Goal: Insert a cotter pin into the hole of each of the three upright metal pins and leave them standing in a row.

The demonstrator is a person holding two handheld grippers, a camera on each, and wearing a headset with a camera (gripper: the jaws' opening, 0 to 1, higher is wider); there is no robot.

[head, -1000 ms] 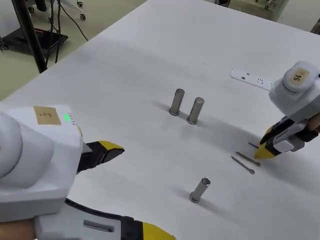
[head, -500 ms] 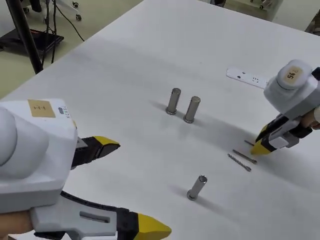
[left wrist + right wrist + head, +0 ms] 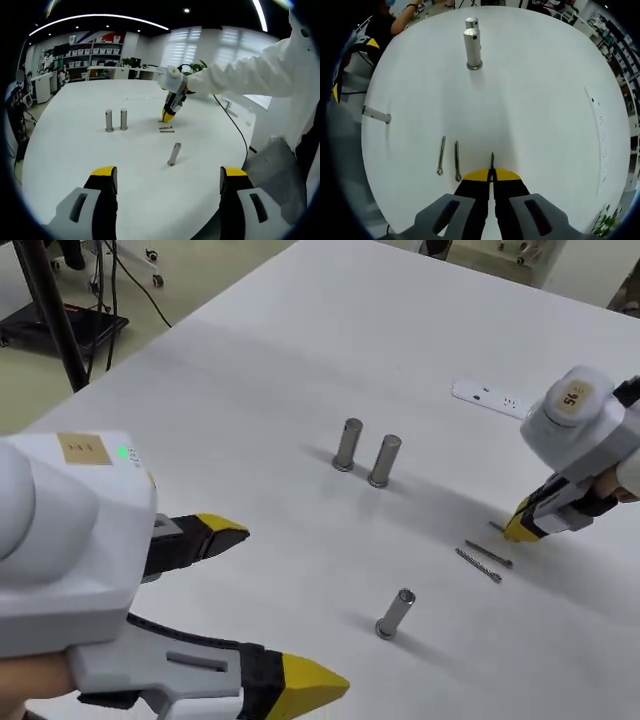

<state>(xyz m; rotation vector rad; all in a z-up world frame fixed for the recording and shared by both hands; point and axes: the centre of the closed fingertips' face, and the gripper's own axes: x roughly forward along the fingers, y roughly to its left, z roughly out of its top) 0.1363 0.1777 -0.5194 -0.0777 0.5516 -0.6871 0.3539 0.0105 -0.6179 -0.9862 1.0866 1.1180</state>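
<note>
The step in hand looks like the pick-up of the first pin: the right gripper point(image 3: 491, 174) has its jaws pinched together on a cotter pin point(image 3: 492, 160) down at the white workbench point(image 3: 300, 390). Its thin shaft juts from the tips with its long axis in line with the jaws, pointing straight ahead. Directly ahead, well apart from the tips, stand two upright metal pins point(image 3: 472, 47), one behind the other. Two loose cotter pins point(image 3: 456, 160) lie side by side just left of the tips, roughly parallel to the held one, with what look like looped ends toward the gripper. A third metal pin point(image 3: 396, 613) sits far off to this gripper's left; I cannot tell whether it leans or lies flat. The left gripper point(image 3: 168, 173) hovers wide open and empty, with that third pin ahead of it. Next, the held pin likely needs lifting and lining up with a cross hole, which is too small to make out here.
</note>
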